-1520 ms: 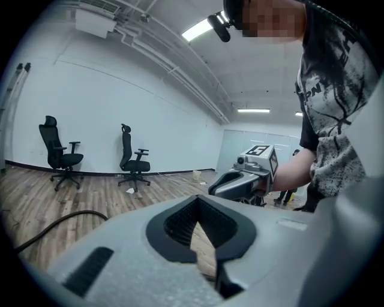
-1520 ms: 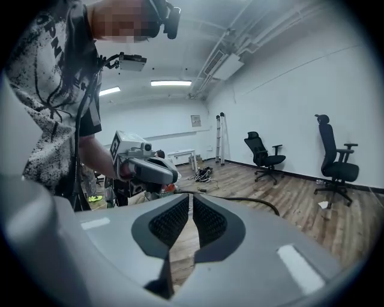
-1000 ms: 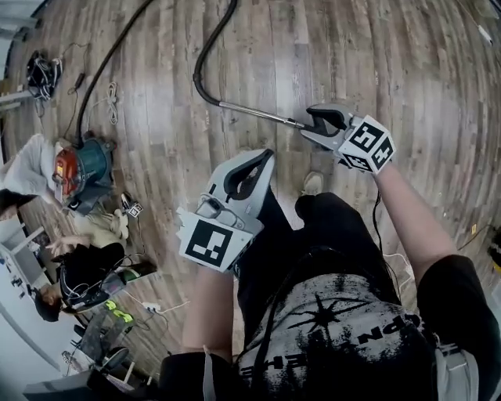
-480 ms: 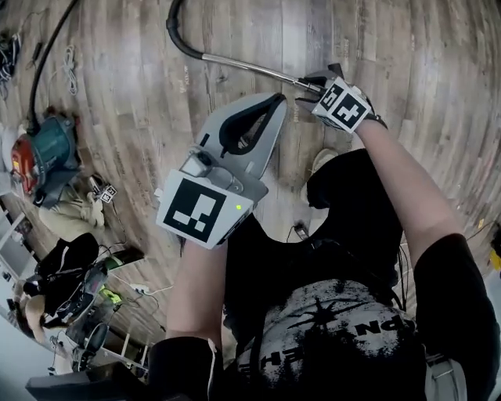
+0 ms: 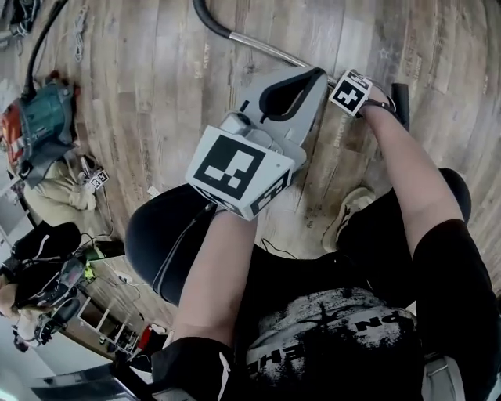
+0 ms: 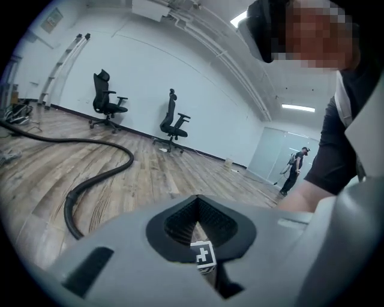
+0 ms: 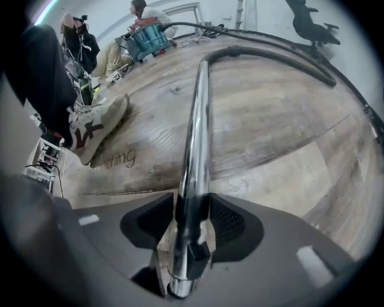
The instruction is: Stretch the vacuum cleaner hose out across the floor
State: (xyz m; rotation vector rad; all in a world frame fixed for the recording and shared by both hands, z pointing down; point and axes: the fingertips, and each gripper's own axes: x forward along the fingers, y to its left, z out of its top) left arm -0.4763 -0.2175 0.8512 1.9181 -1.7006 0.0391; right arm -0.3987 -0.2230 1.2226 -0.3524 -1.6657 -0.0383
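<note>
The vacuum cleaner's black hose (image 5: pixel 205 14) runs into a chrome tube (image 5: pixel 266 47) that lies low over the wooden floor. My right gripper (image 5: pixel 344 84) points steeply down at the tube's near end. In the right gripper view the chrome tube (image 7: pixel 195 132) fills the gap of my right gripper (image 7: pixel 192 204), whose jaws have just been closing and press on it. The hose (image 7: pixel 270 55) curves away to the teal vacuum body (image 7: pixel 144 36), which also shows at the head view's left edge (image 5: pixel 35 125). My left gripper (image 5: pixel 317 73) hovers beside the tube, shut and empty (image 6: pixel 197 207). More hose (image 6: pixel 90 177) loops on the floor.
The person's shoe (image 5: pixel 348 207) stands just behind the tube, and in the right gripper view this shoe (image 7: pixel 96 129) is left of the tube. People sit among bags and cables at the left (image 5: pixel 47 243). Two office chairs (image 6: pixel 108 105) (image 6: pixel 174 120) stand by the far wall, where a person (image 6: pixel 294 171) walks.
Both grippers have sunk close to the floor as the person crouched. The right gripper tipped downward with the chrome tube in it, bringing the tube down near the floor.
</note>
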